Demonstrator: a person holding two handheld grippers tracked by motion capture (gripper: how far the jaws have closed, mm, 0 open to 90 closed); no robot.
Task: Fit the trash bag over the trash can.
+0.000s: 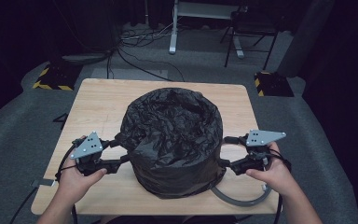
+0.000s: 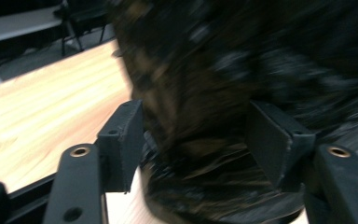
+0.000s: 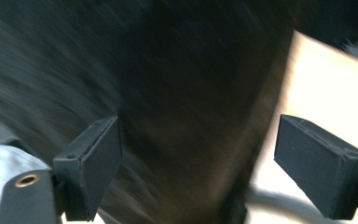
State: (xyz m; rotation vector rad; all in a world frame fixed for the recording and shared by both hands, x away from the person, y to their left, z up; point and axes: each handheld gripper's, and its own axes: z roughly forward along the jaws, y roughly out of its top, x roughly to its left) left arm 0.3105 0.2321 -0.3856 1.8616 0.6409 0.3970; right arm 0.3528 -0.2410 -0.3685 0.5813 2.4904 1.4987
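Though crinkled, glossy black bag (image 1: 172, 135)

Glossy black bag (image 1: 172, 135), pale wooden table (image 1: 98, 100)

A lab or studio workspace: black curtains (image 1: 23, 42) surround grey carpet (image 1: 14, 135). Loose cables (image 1: 135, 39), a desk frame (image 1: 175, 28), a folding chair (image 1: 251, 32) and hazard-striped floor weights (image 1: 53, 77) stand behind the wooden surface (image 1: 98, 105).
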